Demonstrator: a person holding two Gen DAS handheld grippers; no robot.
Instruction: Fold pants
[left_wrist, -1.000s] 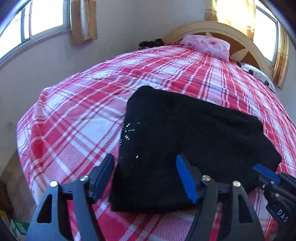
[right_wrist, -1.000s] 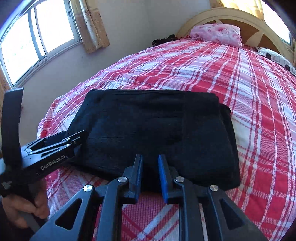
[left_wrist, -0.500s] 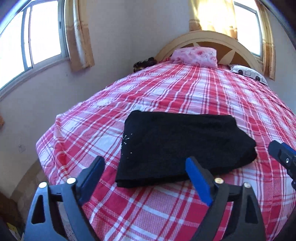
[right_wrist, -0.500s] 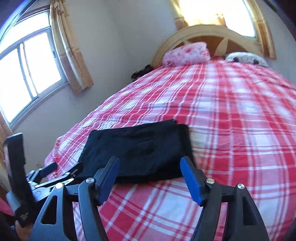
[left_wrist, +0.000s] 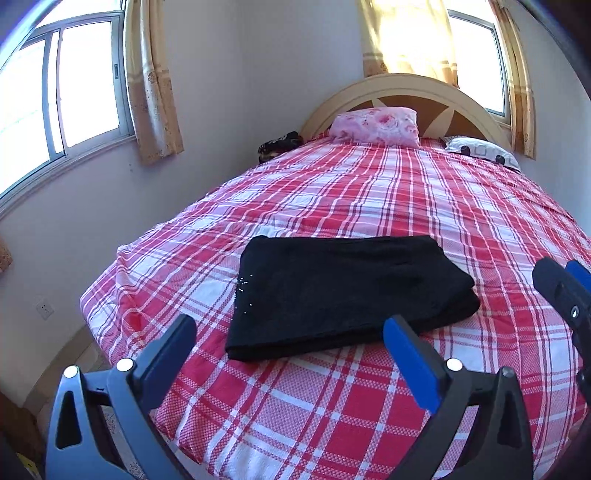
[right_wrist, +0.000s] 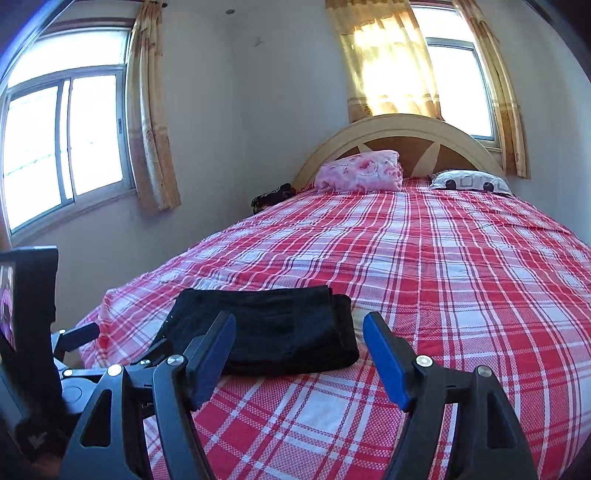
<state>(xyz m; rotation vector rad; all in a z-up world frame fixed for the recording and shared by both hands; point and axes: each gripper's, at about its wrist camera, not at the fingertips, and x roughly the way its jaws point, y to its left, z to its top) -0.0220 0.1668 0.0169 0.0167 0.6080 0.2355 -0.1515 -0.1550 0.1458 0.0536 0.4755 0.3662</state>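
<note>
The black pants (left_wrist: 343, 291) lie folded into a flat rectangle near the foot corner of the bed, also in the right wrist view (right_wrist: 273, 328). My left gripper (left_wrist: 288, 332) is open and empty, held back from the near edge of the pants. My right gripper (right_wrist: 299, 328) is open and empty, also pulled back from the pants. The right gripper shows at the right edge of the left wrist view (left_wrist: 561, 291). The left gripper shows at the lower left of the right wrist view (right_wrist: 74, 369).
The bed has a red and white plaid cover (left_wrist: 406, 206) and a curved wooden headboard (left_wrist: 402, 88). A pink pillow (left_wrist: 375, 125) and a white patterned pillow (left_wrist: 480, 151) lie at the head. Walls and curtained windows (left_wrist: 59, 96) stand to the left and behind.
Both grippers have drawn back and up from the folded pants. The right gripper has opened from nearly shut. The pants lie still.
</note>
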